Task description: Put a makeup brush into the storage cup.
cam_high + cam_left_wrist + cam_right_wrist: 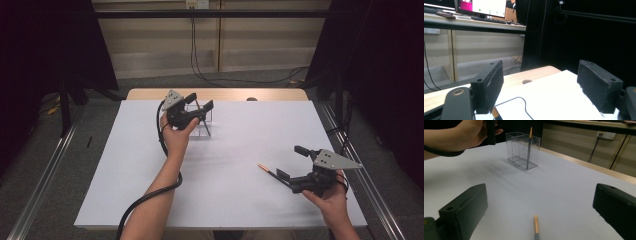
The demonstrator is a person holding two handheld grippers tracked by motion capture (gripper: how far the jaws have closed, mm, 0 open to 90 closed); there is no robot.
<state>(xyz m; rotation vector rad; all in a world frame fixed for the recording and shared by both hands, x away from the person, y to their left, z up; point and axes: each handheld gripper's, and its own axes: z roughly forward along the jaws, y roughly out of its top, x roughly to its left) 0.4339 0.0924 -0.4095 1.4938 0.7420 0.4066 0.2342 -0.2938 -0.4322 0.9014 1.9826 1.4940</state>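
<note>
White sheet over a wooden table [150, 94], dark curtains either side, cables on the floor beyond.

Upper centre of the high view: clear box [205, 118] near the table's far edge, one brush [530, 145] already standing in it, tilted, tip poking above the rim. My left hand-held gripper [198, 107] hangs right at the box, jaws apart, nothing between them in the left gripper view.

Lower right of the high view: second brush [272, 173] lying flat on the sheet. My right hand-held gripper [291, 163] sits just behind it, jaws wide apart, holding nothing. In the right gripper view the brush [536, 225] shows at bottom centre, between the two jaws, orange end pointing away from me toward the box [523, 150].

Key relation: brush's long axis runs roughly along the right gripper's line of sight, not across it. It lies straight ahead and below, touching the sheet. Right hand is far nearer than the left.

My read: next move is a drop and close on the handle; jaws would pinch across the shaft, which suits. Risk is a thin shaft rolling on the sheet.
</note>
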